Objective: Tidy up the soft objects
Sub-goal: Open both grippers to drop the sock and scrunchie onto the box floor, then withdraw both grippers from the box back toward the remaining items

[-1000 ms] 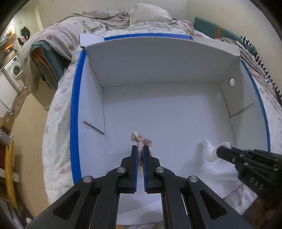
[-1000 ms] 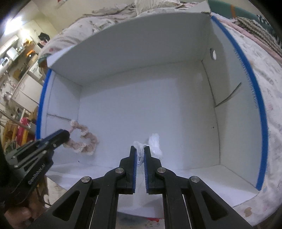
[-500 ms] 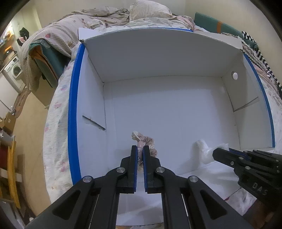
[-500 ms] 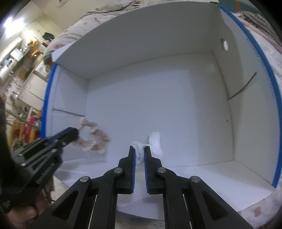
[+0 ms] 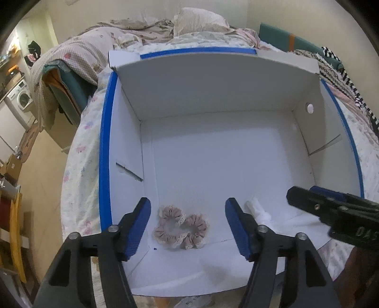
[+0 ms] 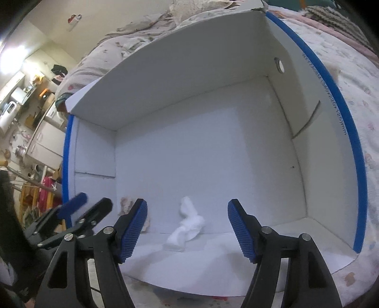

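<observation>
A white cardboard box with blue edges (image 5: 105, 151) (image 6: 355, 151) lies open on a bed. A pink lace scrunchie (image 5: 181, 228) lies on the box floor near the front left; in the right wrist view only a bit of it (image 6: 125, 203) shows. A white sock (image 6: 187, 225) lies on the floor to its right, partly hidden in the left wrist view (image 5: 257, 208). My left gripper (image 5: 188, 228) is open above the scrunchie. My right gripper (image 6: 187, 228) is open above the sock. Each gripper shows in the other's view (image 5: 331, 210) (image 6: 78, 213).
The box stands on a floral bedsheet (image 5: 80, 165). Rumpled blankets and a pillow (image 5: 199, 21) lie behind it. A washing machine (image 5: 21, 99) and furniture stand at the left, below the bed. Striped fabric (image 5: 350, 85) lies at the right.
Both grippers have opened. The scrunchie and the sock have dropped from them onto the box floor. Both grippers have drawn back a little.
</observation>
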